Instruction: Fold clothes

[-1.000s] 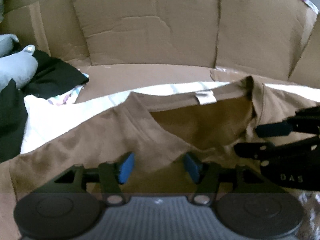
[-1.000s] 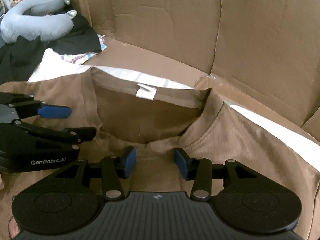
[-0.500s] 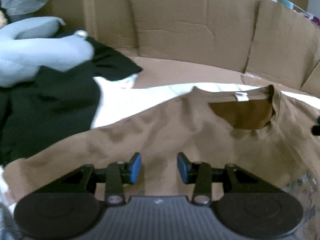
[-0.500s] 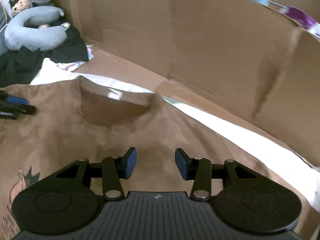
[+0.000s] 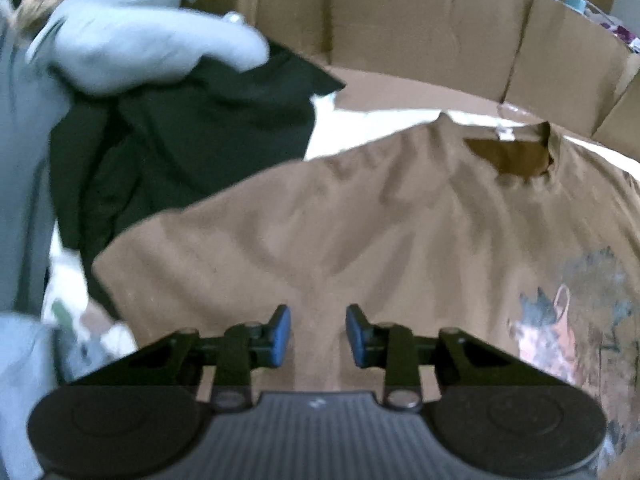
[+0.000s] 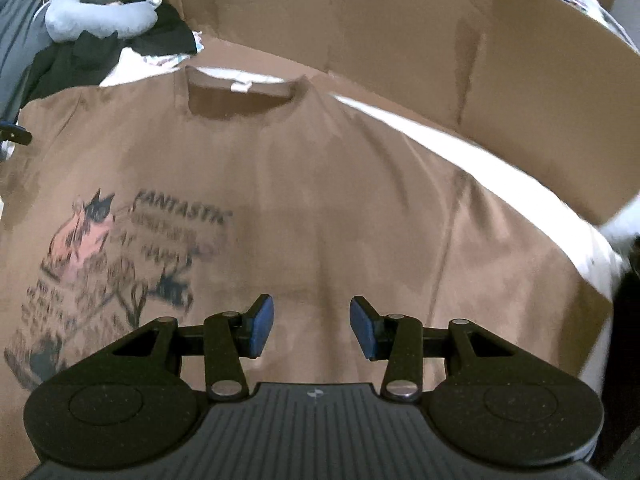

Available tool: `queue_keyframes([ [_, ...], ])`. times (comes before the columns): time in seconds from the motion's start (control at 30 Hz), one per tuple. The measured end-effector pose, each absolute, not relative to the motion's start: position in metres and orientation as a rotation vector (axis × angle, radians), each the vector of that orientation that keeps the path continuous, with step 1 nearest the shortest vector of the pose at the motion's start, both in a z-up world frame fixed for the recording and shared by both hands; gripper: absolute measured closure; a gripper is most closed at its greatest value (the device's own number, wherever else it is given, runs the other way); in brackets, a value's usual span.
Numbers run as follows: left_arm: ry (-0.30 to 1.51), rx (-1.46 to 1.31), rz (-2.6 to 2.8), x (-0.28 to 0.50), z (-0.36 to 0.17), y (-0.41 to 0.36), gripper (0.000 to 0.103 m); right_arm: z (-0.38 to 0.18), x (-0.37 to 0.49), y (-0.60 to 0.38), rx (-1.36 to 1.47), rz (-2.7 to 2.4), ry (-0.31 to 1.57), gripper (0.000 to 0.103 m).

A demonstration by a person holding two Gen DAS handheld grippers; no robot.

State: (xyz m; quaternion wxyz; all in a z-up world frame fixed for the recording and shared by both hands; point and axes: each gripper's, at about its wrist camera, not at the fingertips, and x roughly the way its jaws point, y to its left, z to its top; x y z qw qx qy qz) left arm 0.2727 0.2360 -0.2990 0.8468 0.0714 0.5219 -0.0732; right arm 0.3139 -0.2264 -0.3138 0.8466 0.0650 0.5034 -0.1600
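A brown T-shirt (image 5: pixel 360 220) (image 6: pixel 320 184) lies spread flat, front up, on a white sheet, its collar (image 6: pixel 240 98) at the far side. Its printed picture (image 6: pixel 112 248) shows at the left of the right wrist view. My left gripper (image 5: pixel 318 334) hovers over the shirt's left shoulder area; its jaws are closing, and a gap remains with no cloth pinched between the blue pads. My right gripper (image 6: pixel 312 326) hangs above the shirt's right chest, open and empty. The left gripper's tip (image 6: pixel 14 134) peeks in at the left edge of the right wrist view.
Cardboard walls (image 5: pixel 400 20) (image 6: pixel 400 32) ring the far side. A black garment (image 5: pixel 180 132) and a grey neck pillow (image 5: pixel 132 36) are heaped at the left, beside the shirt's sleeve. The white sheet (image 6: pixel 480 152) shows along the shirt's right side.
Both grippers have drawn back and up from the collar and spread apart, the left toward the left sleeve, the right toward the right side. The left jaws have narrowed.
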Motion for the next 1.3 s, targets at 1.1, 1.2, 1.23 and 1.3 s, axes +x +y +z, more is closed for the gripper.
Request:
queue_keyframes([
  [1.1,1.092,0.098,0.097,0.228,-0.350,0.295,0.070,-0.321,0.217,-0.271,0.184,-0.648,0.919,0.055],
  [1.2,1.097,0.142,0.110,0.227,-0.351,0.292,0.070,-0.332,0.227,-0.278,0.209,-0.646,0.946,0.055],
  [1.23,1.099,0.156,0.114,0.227,-0.351,0.291,0.070,-0.339,0.228,-0.280,0.211,-0.653,0.974,0.055],
  [1.3,1.102,0.170,0.128,0.227,-0.351,0.292,0.069,-0.350,0.224,-0.283,0.220,-0.670,1.033,0.057],
])
